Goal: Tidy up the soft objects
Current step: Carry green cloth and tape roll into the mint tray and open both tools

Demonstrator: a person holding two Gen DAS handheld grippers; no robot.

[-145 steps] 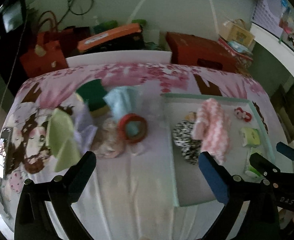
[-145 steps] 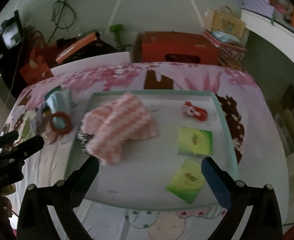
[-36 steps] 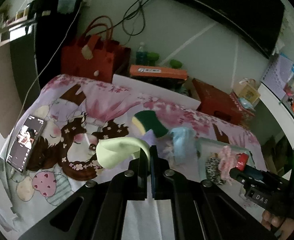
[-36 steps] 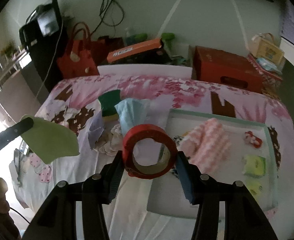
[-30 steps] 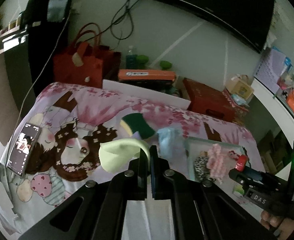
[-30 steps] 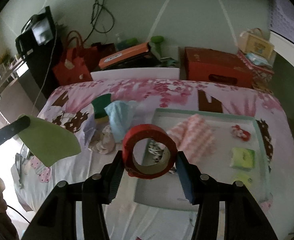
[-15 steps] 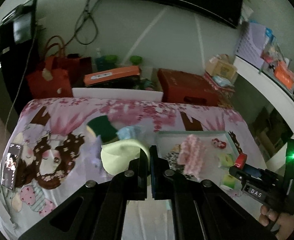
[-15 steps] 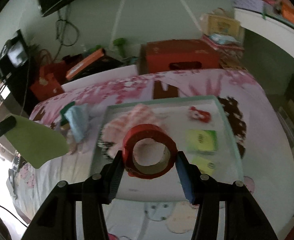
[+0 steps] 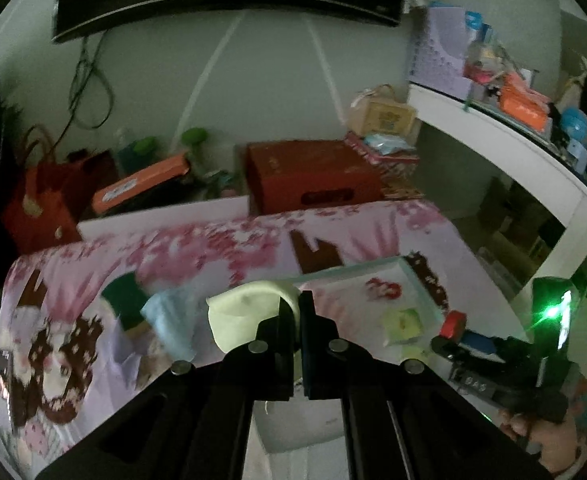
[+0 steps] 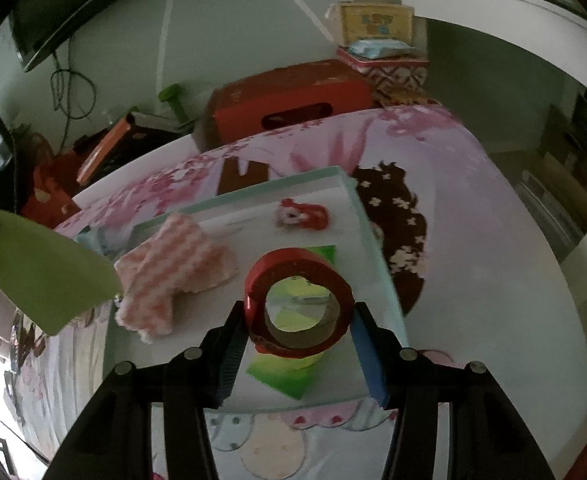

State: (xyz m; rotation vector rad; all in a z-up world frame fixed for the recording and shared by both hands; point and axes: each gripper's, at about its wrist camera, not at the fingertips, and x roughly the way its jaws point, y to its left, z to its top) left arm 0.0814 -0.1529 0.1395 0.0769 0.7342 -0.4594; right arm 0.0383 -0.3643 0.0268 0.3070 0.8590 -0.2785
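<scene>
My left gripper [image 9: 297, 304] is shut on a pale green cloth [image 9: 245, 312], which hangs above the near left part of the white tray [image 9: 421, 280]. The same pale green cloth [image 10: 49, 272] shows at the left of the right wrist view. My right gripper [image 10: 299, 320] is shut on a red tape roll [image 10: 297, 280] and holds it over the tray [image 10: 353, 192], above the green packets [image 10: 289, 372]. A pink striped cloth [image 10: 173, 268] and a small red toy [image 10: 305, 212] lie in the tray. A light blue cloth [image 9: 173, 320] and a dark green sponge [image 9: 121, 292] rest on the bed.
The bed has a pink cartoon cover [image 10: 473, 240]. Behind it stand a red box [image 10: 289, 100], an orange box [image 9: 141, 184] and a red bag [image 9: 41, 208]. A white shelf [image 9: 513, 152] with clutter runs along the right. A hand [image 9: 533, 436] holds the right gripper.
Both grippers have swung to the right, from over the bed cover to over the tray. The green cloth and the red tape roll went along in their grips.
</scene>
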